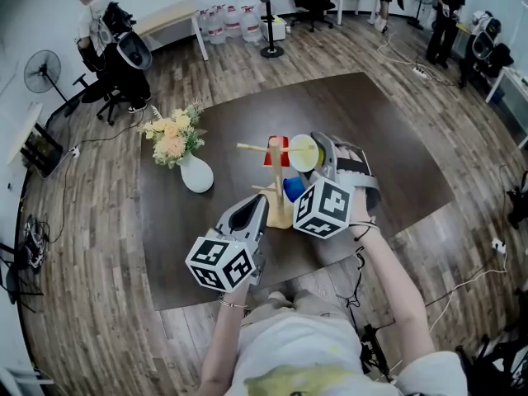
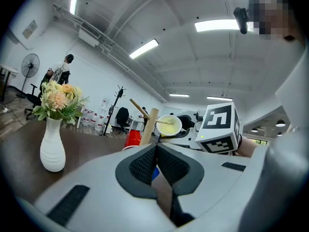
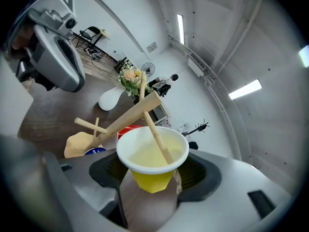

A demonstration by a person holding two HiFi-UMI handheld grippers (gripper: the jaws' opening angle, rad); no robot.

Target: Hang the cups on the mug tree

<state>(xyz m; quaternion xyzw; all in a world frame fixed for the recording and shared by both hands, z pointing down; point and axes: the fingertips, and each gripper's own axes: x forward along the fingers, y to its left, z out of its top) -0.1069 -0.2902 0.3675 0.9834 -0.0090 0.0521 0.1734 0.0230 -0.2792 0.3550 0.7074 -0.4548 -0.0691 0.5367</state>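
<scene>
Ceiling strip lamps (image 2: 218, 25) light the room brightly and evenly. They blow out white at 1 o'clock in the left gripper view and at 3 o'clock in the right gripper view. The dark table (image 1: 388, 139) shows only faint, soft shadows. All views are fisheye, with black corners and bent edges. The cup (image 3: 152, 161) is sharp, and the far room looks softer.

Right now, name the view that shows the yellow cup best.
Right gripper view: the yellow cup fills the centre, a wooden peg inside it. Head view shows its small mouth; left gripper view shows it far off.
</scene>
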